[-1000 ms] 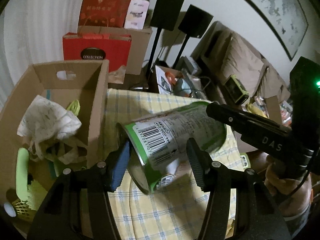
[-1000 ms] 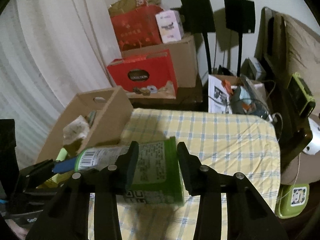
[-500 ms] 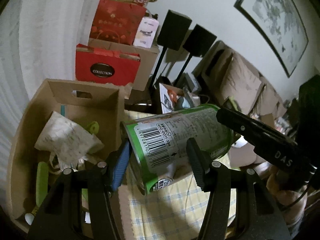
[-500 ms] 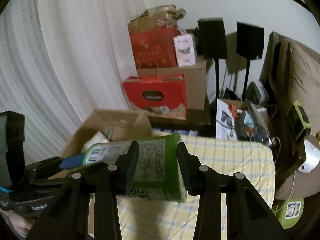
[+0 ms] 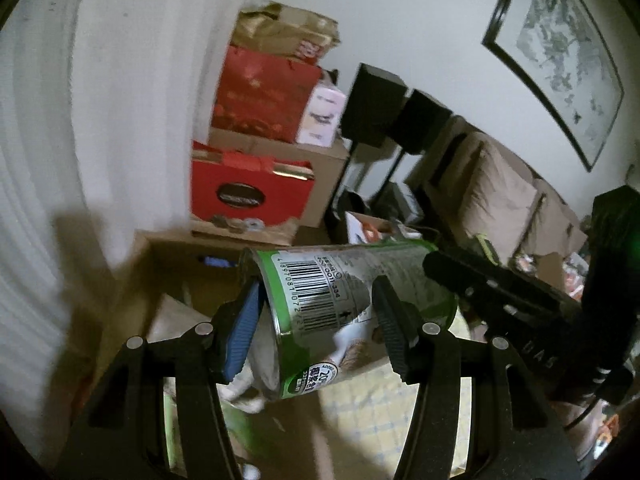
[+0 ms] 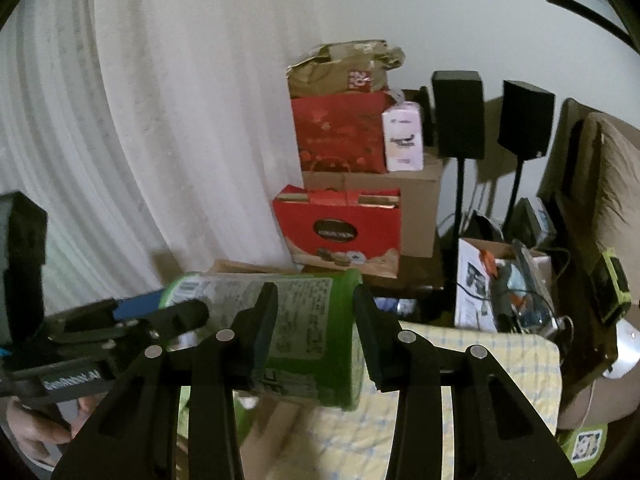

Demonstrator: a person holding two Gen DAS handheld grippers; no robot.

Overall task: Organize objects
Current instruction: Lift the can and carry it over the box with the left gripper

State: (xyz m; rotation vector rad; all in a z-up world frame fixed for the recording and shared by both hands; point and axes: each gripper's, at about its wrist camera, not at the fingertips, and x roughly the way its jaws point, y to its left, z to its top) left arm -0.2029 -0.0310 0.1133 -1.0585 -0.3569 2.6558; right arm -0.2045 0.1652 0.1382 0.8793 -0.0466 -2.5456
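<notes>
Green can [image 5: 340,312] held sideways in the air between both claws: left gripper [image 5: 316,320] clamps the barcode end, right gripper [image 6: 314,332] the other. Rigid, smooth label, likely slippery; grip mid-body, cardboard box [image 5: 168,256] just below-left

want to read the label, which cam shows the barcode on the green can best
The left wrist view: the barcode faces that camera on the green cylindrical can, digits visible. The right wrist view shows the same can side-on with only fine print; its barcode end is blurred and partly hidden behind the left hand-held gripper.
</notes>
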